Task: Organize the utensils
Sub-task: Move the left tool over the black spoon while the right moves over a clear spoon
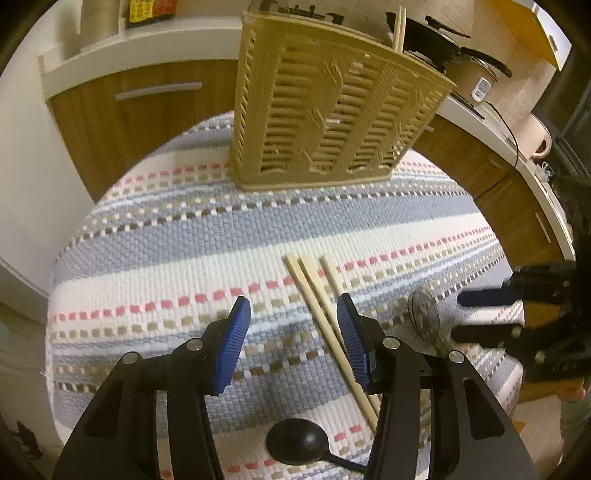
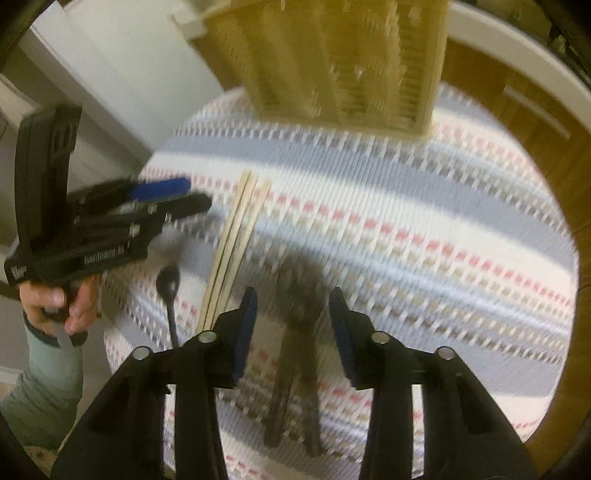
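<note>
Three chopsticks (image 1: 314, 291) lie side by side on the striped cloth (image 1: 166, 236), just beside the right pad of the left gripper (image 1: 293, 325), whose jaws stand wide and hold nothing. The right gripper (image 2: 293, 325) is likewise spread and empty, poised over two metal utensils (image 2: 295, 332) — blurred, type uncertain. A black spoon (image 1: 297, 445) lies at the near edge, under the left gripper. The caddy (image 1: 325, 107) stands upright at the far side, chopsticks (image 1: 399, 27) already in one compartment. Judgement: the chopsticks are light, stiff and smooth, liable to roll or scissor apart; grip mid-length, across the bundle. The metal pieces are heavier and slippery; take the handles. Open cloth lies between utensils and caddy — ample room. The table edge is near on the left and near sides; the grippers work close together.
</note>
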Motion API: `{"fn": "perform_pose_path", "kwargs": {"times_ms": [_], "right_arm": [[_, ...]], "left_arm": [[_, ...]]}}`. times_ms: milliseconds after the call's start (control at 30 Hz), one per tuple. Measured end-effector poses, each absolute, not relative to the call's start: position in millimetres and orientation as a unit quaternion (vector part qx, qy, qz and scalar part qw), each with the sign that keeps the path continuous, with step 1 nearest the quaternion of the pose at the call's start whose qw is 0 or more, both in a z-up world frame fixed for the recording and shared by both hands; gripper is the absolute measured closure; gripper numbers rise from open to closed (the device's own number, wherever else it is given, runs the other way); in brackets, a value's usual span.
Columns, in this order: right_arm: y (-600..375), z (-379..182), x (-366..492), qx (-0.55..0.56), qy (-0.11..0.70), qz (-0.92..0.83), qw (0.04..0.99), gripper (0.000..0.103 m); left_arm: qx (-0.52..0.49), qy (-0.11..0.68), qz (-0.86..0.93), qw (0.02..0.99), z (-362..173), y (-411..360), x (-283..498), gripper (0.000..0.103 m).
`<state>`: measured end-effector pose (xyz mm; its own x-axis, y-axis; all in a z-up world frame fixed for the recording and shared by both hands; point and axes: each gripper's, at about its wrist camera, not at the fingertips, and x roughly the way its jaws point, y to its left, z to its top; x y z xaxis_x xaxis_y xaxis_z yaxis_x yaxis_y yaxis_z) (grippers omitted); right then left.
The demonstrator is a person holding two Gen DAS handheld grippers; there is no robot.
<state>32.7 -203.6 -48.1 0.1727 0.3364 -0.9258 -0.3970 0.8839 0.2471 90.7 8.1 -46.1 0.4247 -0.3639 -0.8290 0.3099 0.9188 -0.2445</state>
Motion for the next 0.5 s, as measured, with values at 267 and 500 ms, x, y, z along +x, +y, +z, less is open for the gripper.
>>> {"fn": "perform_pose_path", "kwargs": {"times_ms": [267, 500], "right_arm": [[-198.6, -67.4, 9.9, -0.015, 0.629, 0.256, 0.734, 0.077], [-190.7, -77.9, 5.8, -0.040, 0.631, 0.242, 0.736, 0.078]], "left_arm": [[-0.045, 0.504, -0.205, 0.838, -43.5, 24.9, 71.3, 0.056], [-0.075, 0.522, -0.196, 0.827, -44.3, 51.4, 29.0, 0.056]]}}
